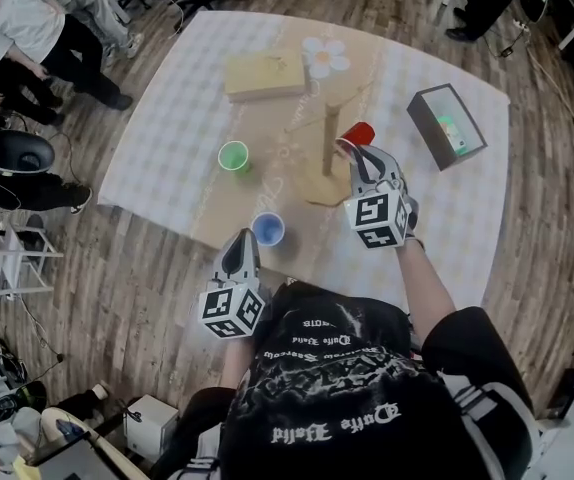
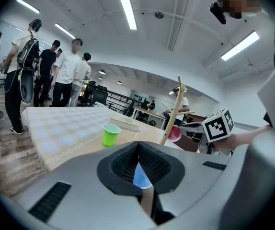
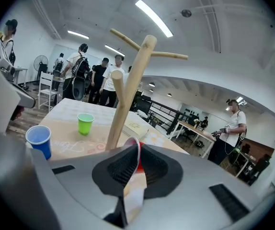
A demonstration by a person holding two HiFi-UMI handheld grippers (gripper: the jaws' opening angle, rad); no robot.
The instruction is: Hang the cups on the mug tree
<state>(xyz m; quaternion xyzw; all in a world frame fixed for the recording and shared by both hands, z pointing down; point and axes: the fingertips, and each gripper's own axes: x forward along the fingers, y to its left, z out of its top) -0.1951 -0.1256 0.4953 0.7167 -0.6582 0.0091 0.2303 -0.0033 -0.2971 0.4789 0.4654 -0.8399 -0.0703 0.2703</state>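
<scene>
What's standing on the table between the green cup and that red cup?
The wooden mug tree. In the head view its post stands between the green cup and the red cup, close beside the red one.

Mug tree (image 1: 326, 143) of bare matt wood; red cup (image 1: 358, 133) of smooth plastic.

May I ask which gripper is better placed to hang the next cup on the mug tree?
Right: the right gripper grips the red cup beside the mug tree; the left gripper is shut, empty.
</scene>
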